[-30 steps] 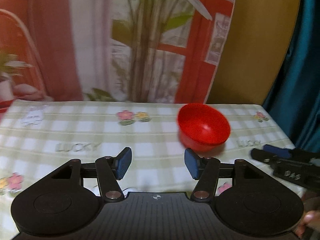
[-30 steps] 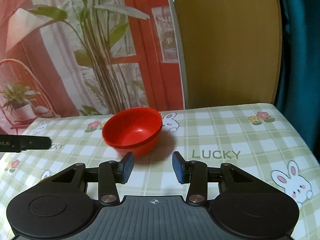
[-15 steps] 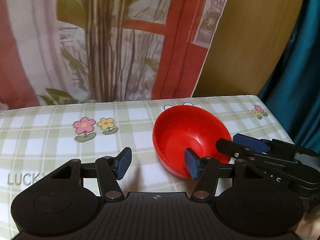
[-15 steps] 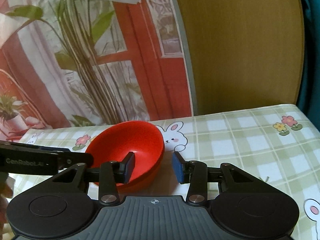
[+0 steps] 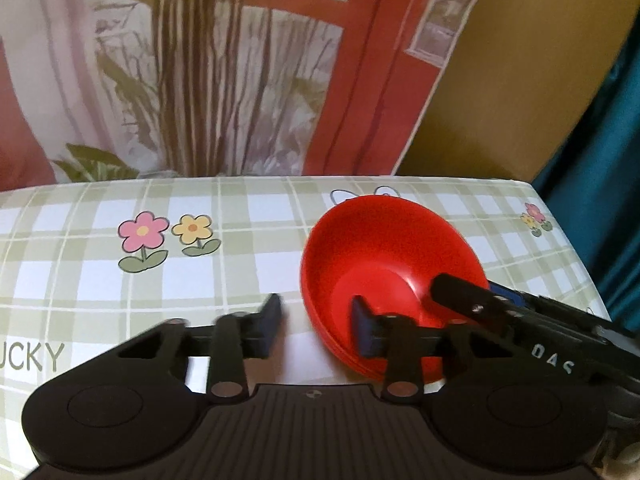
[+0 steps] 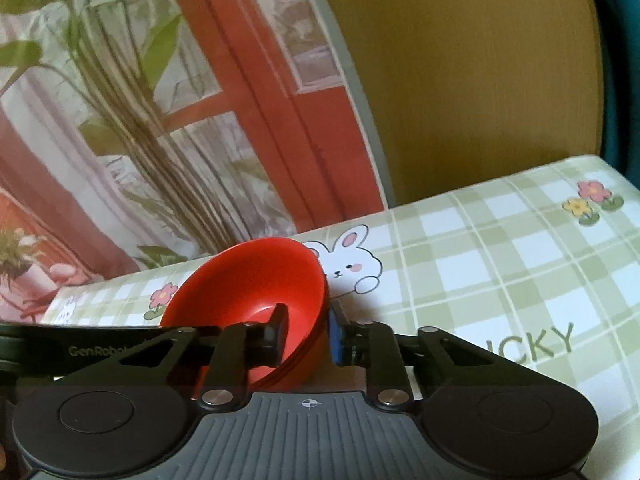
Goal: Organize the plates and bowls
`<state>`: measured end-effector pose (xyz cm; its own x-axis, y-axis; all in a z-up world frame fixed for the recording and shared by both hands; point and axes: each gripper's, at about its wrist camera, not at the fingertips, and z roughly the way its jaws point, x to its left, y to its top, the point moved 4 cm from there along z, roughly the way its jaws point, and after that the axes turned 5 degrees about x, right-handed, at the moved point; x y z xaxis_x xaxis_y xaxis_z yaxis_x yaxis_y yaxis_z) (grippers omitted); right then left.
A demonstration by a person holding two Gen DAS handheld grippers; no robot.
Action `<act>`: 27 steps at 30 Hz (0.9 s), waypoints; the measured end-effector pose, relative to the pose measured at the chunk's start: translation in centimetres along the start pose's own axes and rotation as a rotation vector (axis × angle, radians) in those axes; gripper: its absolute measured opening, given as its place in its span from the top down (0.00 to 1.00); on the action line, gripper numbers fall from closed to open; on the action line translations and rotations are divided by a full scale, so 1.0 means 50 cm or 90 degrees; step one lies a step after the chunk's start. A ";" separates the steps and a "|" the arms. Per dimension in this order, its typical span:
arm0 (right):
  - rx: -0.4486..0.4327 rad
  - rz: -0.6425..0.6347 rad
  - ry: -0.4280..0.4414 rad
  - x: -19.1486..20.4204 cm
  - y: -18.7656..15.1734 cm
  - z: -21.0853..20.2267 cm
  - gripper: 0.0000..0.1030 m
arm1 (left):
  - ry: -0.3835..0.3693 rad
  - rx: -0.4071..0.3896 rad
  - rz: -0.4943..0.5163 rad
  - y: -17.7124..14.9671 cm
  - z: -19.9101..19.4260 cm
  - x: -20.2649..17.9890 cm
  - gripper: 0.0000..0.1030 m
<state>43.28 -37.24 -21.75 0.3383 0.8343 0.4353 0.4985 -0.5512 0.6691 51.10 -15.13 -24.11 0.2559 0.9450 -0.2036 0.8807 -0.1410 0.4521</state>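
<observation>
1. Sitting at centre-right of the left view: red bowl (image 5: 384, 256) on checked tablecloth (image 5: 240, 272).
2. Left gripper (image 5: 316, 326): jaws just closing, straddling the near-left rim, gap showing.
3. Right gripper (image 6: 306, 332): jaws just closing, pinching the bowl's right wall.

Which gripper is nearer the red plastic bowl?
Right. Both have just been closing with the rim between their jaws: the right gripper pinches the wall of the red plastic bowl; the left gripper straddles the other side, its outer finger short of it.

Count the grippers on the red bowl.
2. Left gripper at the red bowl's left wall, right gripper at its right wall; both jaws have just been closing, wall between them.
</observation>
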 end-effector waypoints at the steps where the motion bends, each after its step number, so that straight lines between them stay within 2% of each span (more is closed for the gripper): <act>1: 0.001 0.006 0.002 -0.003 -0.001 0.000 0.85 | -0.006 -0.001 -0.003 0.001 0.003 0.002 0.75; 2: 0.001 0.012 0.005 -0.004 -0.001 -0.001 0.85 | -0.012 -0.003 -0.003 0.001 0.002 0.001 0.83; 13: -0.002 0.029 0.008 0.013 -0.013 -0.030 0.87 | 0.010 -0.012 0.009 -0.013 -0.041 -0.010 0.83; 27: -0.024 0.020 0.020 0.082 -0.032 -0.132 0.89 | 0.030 -0.045 0.019 -0.060 -0.173 -0.019 0.83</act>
<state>38.61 -32.88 -17.04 0.3275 0.8167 0.4750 0.4577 -0.5770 0.6764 44.77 -13.07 -17.73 0.2612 0.9537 -0.1490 0.8423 -0.1497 0.5179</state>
